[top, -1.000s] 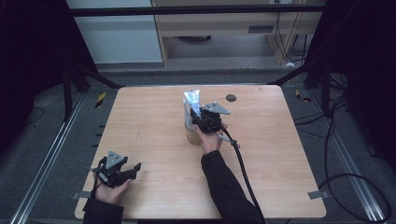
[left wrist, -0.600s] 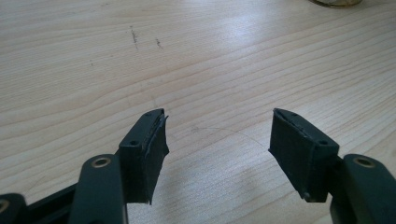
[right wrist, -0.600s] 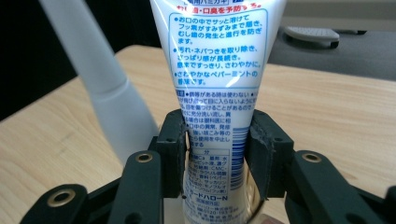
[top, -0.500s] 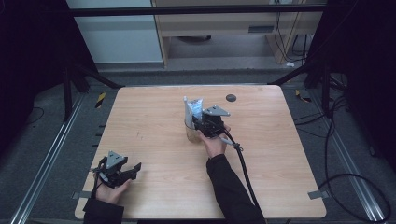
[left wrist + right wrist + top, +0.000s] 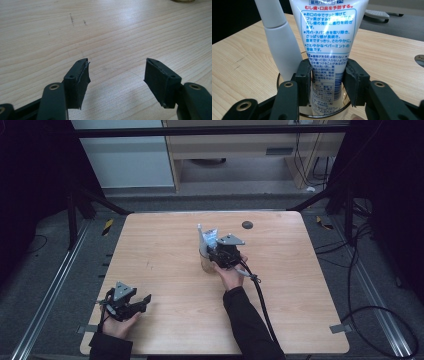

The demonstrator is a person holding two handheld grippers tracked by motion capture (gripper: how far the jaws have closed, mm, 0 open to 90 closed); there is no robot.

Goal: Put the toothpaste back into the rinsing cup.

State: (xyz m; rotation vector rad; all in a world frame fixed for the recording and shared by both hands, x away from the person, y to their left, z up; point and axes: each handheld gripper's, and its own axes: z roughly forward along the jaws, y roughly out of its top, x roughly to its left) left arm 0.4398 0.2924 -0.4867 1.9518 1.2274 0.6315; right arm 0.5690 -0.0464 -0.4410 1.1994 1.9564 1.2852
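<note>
At table centre, the right gripper (image 5: 327, 82) has its fingers (image 5: 303, 82) half open, flanking the toothpaste tube (image 5: 328, 37) standing in the cup (image 5: 287, 81), whose white handle (image 5: 279, 45) leans toward eleven o'clock.

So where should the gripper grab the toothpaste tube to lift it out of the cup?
Grip the toothpaste tube on its flat printed body just above the cup rim, pads on the two narrow edges, coming from the side away from the white handle. It stands upright and is thin there, so the right gripper could then probably lift it straight up.
</note>
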